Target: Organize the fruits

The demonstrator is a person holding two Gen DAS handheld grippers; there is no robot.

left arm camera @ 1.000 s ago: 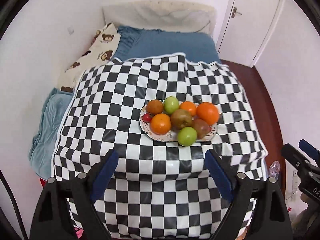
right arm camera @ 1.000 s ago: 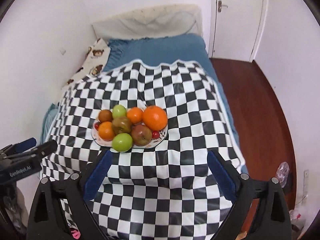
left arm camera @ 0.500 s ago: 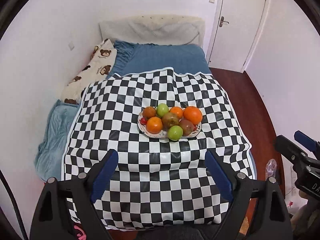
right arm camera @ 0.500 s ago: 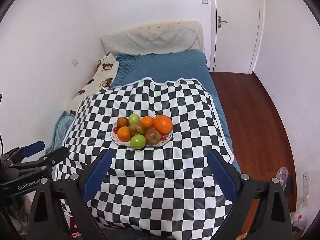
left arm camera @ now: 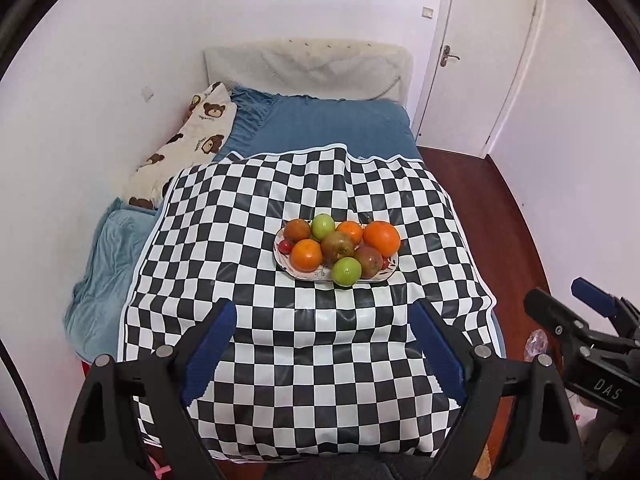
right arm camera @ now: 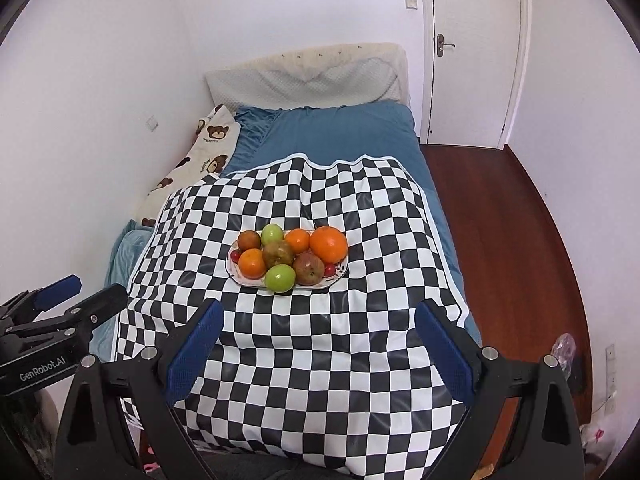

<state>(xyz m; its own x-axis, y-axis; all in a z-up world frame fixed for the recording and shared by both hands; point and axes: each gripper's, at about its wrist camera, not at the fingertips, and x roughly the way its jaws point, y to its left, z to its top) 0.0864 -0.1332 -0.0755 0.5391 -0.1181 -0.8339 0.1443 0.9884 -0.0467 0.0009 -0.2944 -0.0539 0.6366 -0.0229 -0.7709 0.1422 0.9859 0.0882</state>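
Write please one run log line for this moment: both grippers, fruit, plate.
left gripper: open, empty | right gripper: open, empty | fruit: piled on plate | plate: on checkered cloth, untouched

Both wrist views now take in far more of the room than a second ago: the plate of fruit shrinks toward mid-frame, and the checkered cloth shows whole on the bed, its near edge now visible. The door and headboard sit lower from the top, and more wooden floor shows at right
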